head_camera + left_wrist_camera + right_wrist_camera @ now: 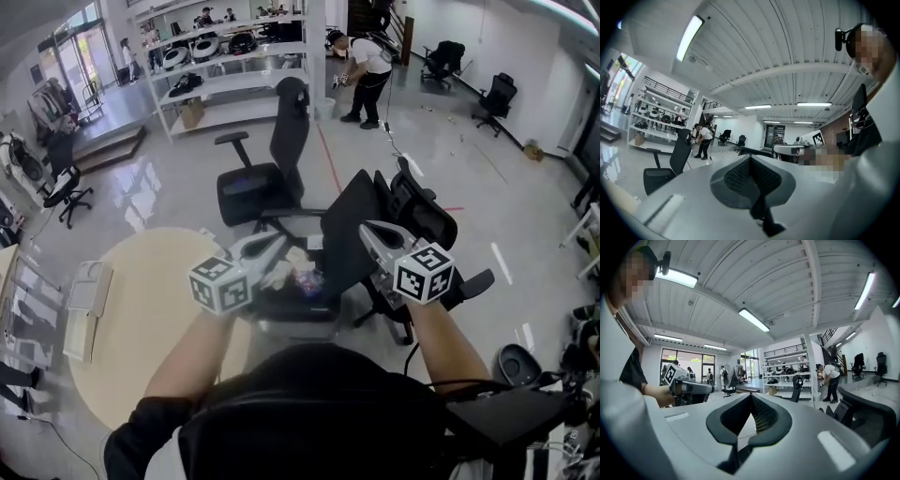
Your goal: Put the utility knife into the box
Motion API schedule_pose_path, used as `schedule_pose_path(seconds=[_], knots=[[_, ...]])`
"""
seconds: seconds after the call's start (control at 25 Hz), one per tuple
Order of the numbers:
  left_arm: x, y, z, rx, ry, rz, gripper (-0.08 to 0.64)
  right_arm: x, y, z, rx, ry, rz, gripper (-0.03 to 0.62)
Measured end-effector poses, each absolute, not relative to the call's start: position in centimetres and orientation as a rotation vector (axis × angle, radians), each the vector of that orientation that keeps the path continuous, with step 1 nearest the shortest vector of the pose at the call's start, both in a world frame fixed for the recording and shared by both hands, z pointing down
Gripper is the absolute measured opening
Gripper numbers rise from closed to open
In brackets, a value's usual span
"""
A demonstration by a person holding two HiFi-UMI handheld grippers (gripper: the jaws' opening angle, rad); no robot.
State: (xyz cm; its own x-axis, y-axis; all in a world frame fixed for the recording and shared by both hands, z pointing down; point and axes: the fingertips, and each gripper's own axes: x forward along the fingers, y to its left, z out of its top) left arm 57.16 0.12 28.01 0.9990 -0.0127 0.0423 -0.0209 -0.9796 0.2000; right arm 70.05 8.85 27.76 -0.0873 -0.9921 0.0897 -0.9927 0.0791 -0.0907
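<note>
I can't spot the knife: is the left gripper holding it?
No, the left gripper has its jaws pressed together with nothing between them.

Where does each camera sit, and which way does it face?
Head view: on the person's head, facing steeply down at office chairs; forearms, left gripper and right gripper show.
Left gripper view: rides the left gripper, facing shelves and ceiling; own jaws show.
Right gripper view: rides the right gripper, facing likewise; own jaws show.
Shared: both gripper views catch the white-shirted person.

Chairs [272,178] close ahead, round table [150,309] left, floor [422,141] beyond seemingly open
</note>
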Motion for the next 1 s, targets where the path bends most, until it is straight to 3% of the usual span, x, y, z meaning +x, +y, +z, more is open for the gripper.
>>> schedule_pose_path(seconds=[1.0], knots=[[56.55, 0.10, 27.83, 2.947, -0.046, 0.034, -0.002, 69.46, 7.98, 28.22, 2.079, -2.332, 0.218, 0.011]])
